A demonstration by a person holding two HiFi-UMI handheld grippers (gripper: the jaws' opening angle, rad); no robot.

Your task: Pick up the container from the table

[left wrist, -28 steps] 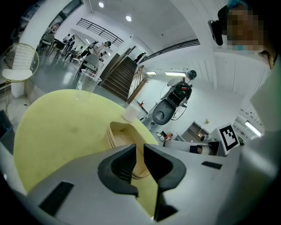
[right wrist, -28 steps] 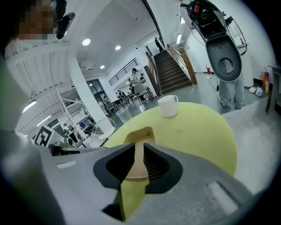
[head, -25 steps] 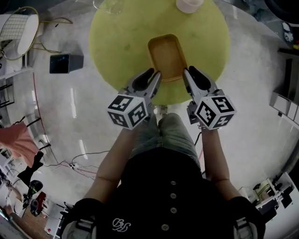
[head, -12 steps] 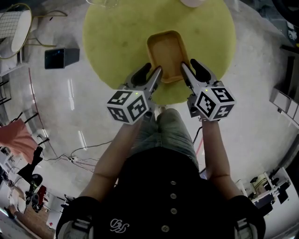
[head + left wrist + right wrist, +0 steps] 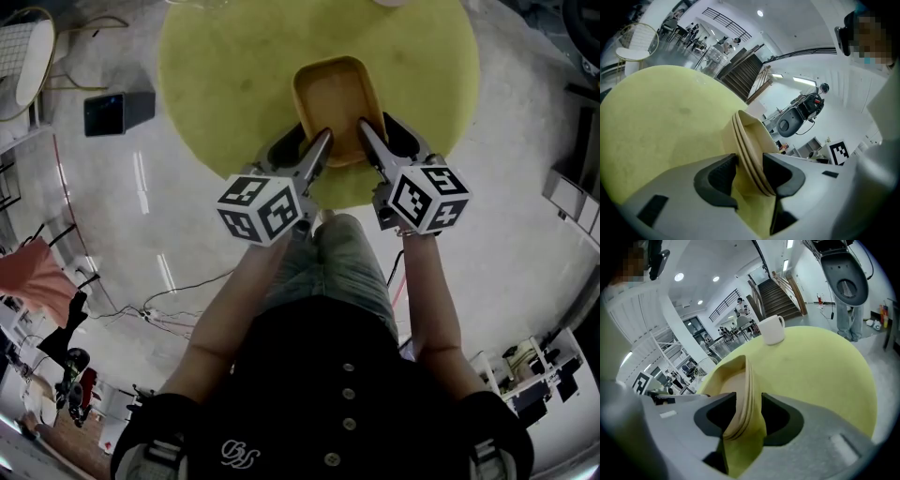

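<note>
An orange-yellow rectangular container (image 5: 337, 98) lies on the round yellow table (image 5: 234, 84). My left gripper (image 5: 307, 142) straddles the rim at the container's near left corner. In the left gripper view the container's rim (image 5: 752, 136) stands between the jaws of the left gripper (image 5: 749, 164), which are opening, with no firm squeeze visible. My right gripper (image 5: 380, 131) straddles the near right corner. In the right gripper view that rim (image 5: 738, 376) runs up between the jaws of the right gripper (image 5: 749, 411), which are also opening and not clamped on it.
A white mug (image 5: 772, 329) stands at the far side of the table (image 5: 820, 362), beyond the container. A dark grey box (image 5: 117, 112) sits on the floor to the table's left. The person's legs are right below the table's near edge.
Both grippers sank and slid forward, so the container's near rim now lies between each pair of jaws. Both pairs of jaws spread wider.
</note>
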